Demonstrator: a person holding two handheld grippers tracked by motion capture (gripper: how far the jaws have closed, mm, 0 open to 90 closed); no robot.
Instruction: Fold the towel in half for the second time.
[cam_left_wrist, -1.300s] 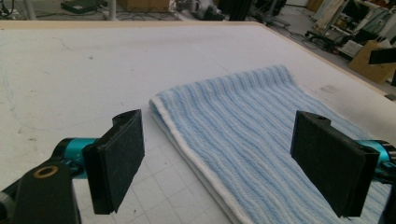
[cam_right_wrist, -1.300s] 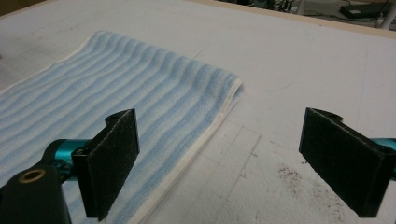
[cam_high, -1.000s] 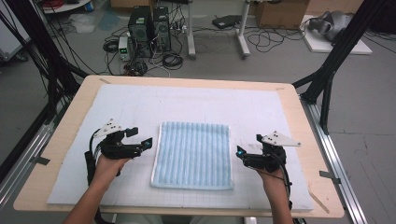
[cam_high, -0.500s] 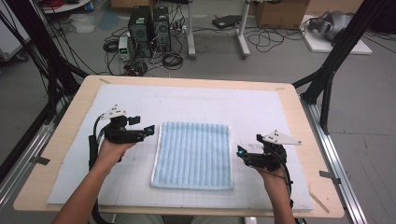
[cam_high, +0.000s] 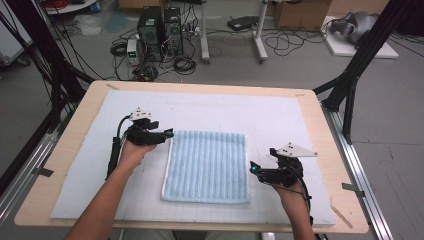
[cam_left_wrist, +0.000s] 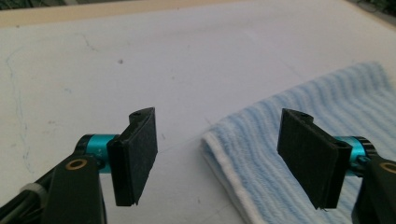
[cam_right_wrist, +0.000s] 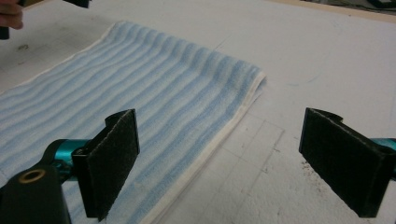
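Worktop (cam_high: 75, 150) of pale wood carries a white mat (cam_high: 280, 120) with a faint grid drawn on its near part, and a folded towel (cam_high: 207, 165) with light blue stripes lies flat near the mat's middle. Beyond the far edge is a grey floor with computer towers (cam_high: 160, 25), tangled cables, table legs and cardboard boxes; black frame struts stand at both sides. No readable writing or brand mark can be made out anywhere.

The left gripper (cam_high: 167, 133) sits at the towel's far left corner; its jaws have just been closing but stand apart, with the towel's corner (cam_left_wrist: 219, 140) between them and neither pad pressing on it. The right gripper (cam_high: 253, 168) waits just beside the towel's right edge, jaws wide and released, holding nothing. The person's forearms are cut off by the near edge of the high view.
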